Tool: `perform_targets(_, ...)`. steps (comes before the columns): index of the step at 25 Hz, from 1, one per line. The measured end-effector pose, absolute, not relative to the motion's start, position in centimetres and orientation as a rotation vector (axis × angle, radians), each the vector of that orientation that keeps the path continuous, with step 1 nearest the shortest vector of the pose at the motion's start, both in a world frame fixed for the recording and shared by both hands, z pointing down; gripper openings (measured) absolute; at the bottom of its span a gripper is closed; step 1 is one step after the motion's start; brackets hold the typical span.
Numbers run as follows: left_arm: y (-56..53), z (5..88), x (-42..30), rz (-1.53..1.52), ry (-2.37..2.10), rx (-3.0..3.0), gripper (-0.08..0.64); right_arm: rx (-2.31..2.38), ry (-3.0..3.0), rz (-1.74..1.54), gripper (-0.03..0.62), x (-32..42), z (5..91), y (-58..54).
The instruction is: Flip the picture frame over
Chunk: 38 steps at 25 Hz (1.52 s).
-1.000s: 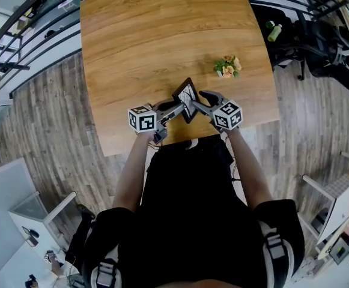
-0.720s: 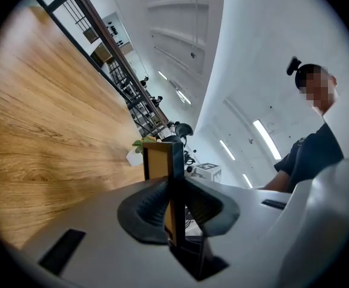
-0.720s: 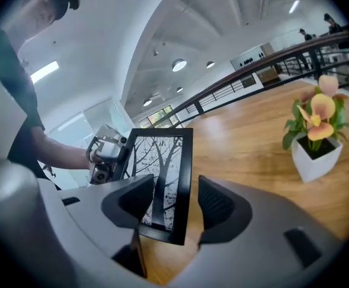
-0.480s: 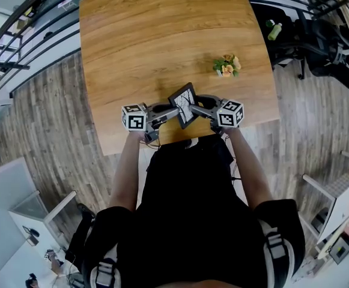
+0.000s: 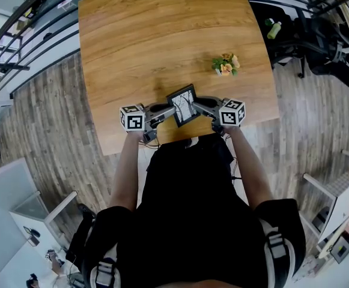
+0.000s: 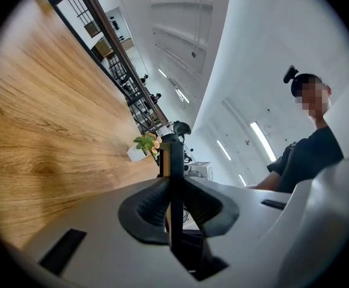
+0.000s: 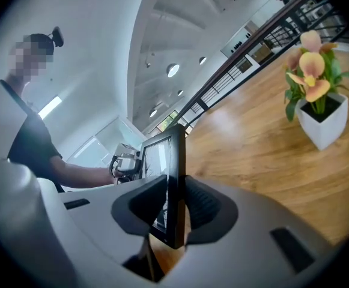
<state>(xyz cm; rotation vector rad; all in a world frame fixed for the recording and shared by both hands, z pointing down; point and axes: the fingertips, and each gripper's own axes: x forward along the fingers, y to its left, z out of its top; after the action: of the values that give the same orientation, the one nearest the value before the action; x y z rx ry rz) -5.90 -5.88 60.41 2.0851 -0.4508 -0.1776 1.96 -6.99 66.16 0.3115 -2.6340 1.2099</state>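
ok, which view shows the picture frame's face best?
Head view: the picture frame faces the camera, whole image visible. Left gripper view gets only its thin edge; right gripper view sees the glass side at a steep slant.

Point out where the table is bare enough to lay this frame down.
The whole far half of the table and its left side are bare wood. It is crowded only at the near edge round the picture frame and at the flower pot on the right.
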Motion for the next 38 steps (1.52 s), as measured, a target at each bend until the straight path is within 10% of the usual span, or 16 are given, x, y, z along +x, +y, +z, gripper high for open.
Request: perform_targets(38, -10.6, 69.1, -8.2, 0.141, -0.931, 2.032, 0.086, 0.639, -2.402, 1.023, 0.091, 1.2, 72.9, -9.7)
